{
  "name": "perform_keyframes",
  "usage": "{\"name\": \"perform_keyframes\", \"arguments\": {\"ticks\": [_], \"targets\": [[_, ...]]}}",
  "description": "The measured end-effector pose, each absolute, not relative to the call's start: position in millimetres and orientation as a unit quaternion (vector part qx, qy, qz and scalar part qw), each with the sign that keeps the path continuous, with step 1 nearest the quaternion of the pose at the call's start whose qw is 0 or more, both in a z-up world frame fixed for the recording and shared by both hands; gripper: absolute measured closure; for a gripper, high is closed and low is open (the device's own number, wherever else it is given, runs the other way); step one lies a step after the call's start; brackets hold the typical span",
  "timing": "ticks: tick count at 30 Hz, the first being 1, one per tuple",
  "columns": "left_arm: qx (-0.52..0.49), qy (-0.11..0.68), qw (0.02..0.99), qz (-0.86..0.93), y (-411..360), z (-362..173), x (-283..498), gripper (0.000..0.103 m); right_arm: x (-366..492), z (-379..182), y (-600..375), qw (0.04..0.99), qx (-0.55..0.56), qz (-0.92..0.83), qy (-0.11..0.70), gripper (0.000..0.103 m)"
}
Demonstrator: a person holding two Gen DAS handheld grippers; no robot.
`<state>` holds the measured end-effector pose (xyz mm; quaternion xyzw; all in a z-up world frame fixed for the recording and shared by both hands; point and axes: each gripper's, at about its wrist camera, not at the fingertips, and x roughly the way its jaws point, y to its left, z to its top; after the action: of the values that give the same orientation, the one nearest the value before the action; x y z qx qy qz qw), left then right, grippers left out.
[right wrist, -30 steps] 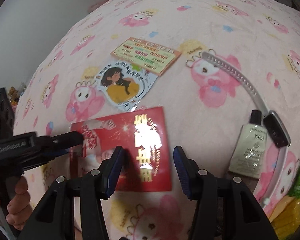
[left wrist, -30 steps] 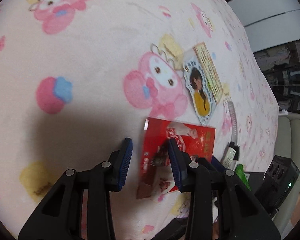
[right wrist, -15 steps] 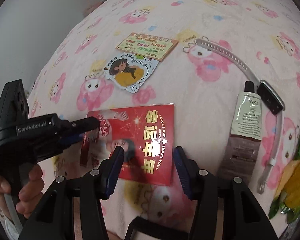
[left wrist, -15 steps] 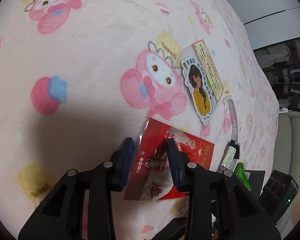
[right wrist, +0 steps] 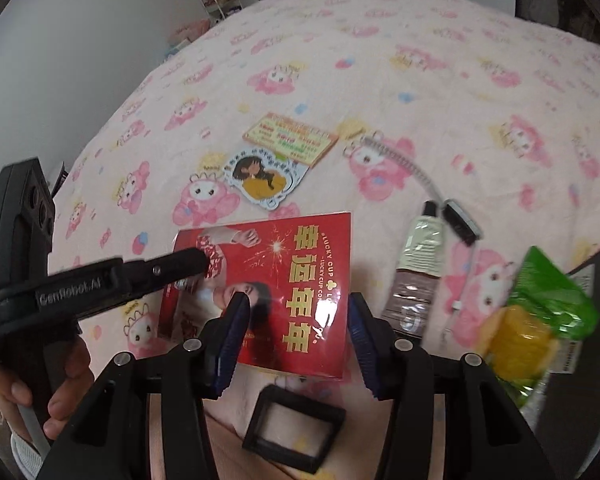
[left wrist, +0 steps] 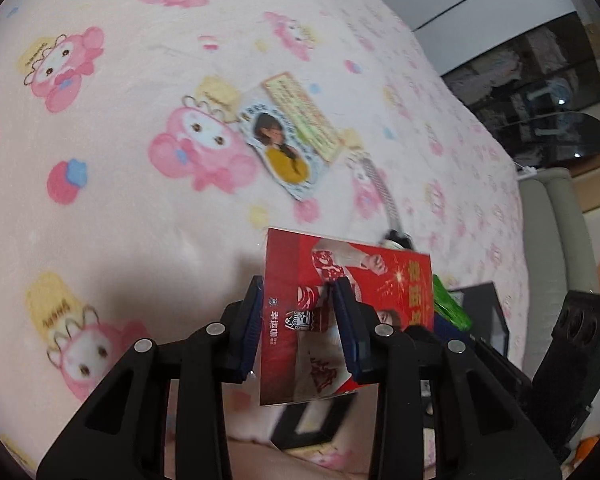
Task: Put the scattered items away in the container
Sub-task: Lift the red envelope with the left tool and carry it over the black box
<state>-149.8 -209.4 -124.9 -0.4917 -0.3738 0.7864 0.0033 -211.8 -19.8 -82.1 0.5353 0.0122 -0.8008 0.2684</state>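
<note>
A glossy red card [left wrist: 360,276] with gold characters hangs clear of the pink cartoon blanket [left wrist: 120,220]. My left gripper [left wrist: 296,292] is shut on the card's left end, one blue pad on each side. In the right wrist view the same red card [right wrist: 300,264] faces the camera, and the left gripper's fingertip [right wrist: 196,258] lies across its far-left corner. My right gripper [right wrist: 296,308] hovers over the card's near edge. Its pads stand apart, the left pad in front of the card and nothing pinched. A hand [right wrist: 60,380] holds the left gripper's handle.
On the blanket lie a character sticker [right wrist: 260,178], a yellow-green card [right wrist: 290,140], a grey strap [right wrist: 404,164] with a black clasp, a cream tube [right wrist: 420,264] and a green-yellow packet [right wrist: 540,320]. A small black frame [right wrist: 292,428] sits below the card. A grey sofa arm [left wrist: 552,240] borders the bed.
Both grippers have risen from the blanket. The red card came up with the left gripper, its near edge off the bed. The black frame has come into view beneath it.
</note>
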Motion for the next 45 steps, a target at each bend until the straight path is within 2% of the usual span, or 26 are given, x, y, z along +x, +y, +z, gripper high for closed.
{"name": "perform_keyframes", "arguments": {"ticks": [9, 15, 21, 26, 34, 39, 45], "targets": [[-0.474, -0.333, 0.04, 0.814, -150.9, -67.6, -121.1, 0.07, -170.8, -31.7, 35.3, 0.264, 0.5, -0.825, -0.009, 0.057], [-0.483, -0.317, 0.061, 0.814, -97.9, -59.2, -114.6, 0.069, -147.8, -21.1, 89.4, 0.258, 0.487, -0.833, -0.034, 0.057], [-0.485, -0.315, 0.118, 0.807, -29.8, -50.6, -136.1, 0.068, -137.1, -9.6, 156.7, 0.237, 0.466, -0.852, -0.035, 0.057], [-0.496, -0.271, 0.167, 0.808, 48.7, -41.4, -169.8, 0.068, -143.5, -3.1, 232.2, 0.198, 0.448, -0.87, -0.055, 0.057], [-0.542, -0.217, 0.182, 0.791, 127.4, -60.9, -207.3, 0.068, -160.2, -34.0, 316.9, 0.147, 0.45, -0.873, -0.119, 0.057], [-0.572, -0.197, 0.182, 0.775, 153.6, -78.8, -213.6, 0.068, -169.2, -66.6, 332.9, 0.109, 0.499, -0.851, -0.124, 0.057], [-0.599, -0.126, 0.146, 0.777, 180.5, -87.0, -212.7, 0.068, -168.5, -85.1, 348.2, 0.089, 0.537, -0.827, -0.144, 0.056]]}}
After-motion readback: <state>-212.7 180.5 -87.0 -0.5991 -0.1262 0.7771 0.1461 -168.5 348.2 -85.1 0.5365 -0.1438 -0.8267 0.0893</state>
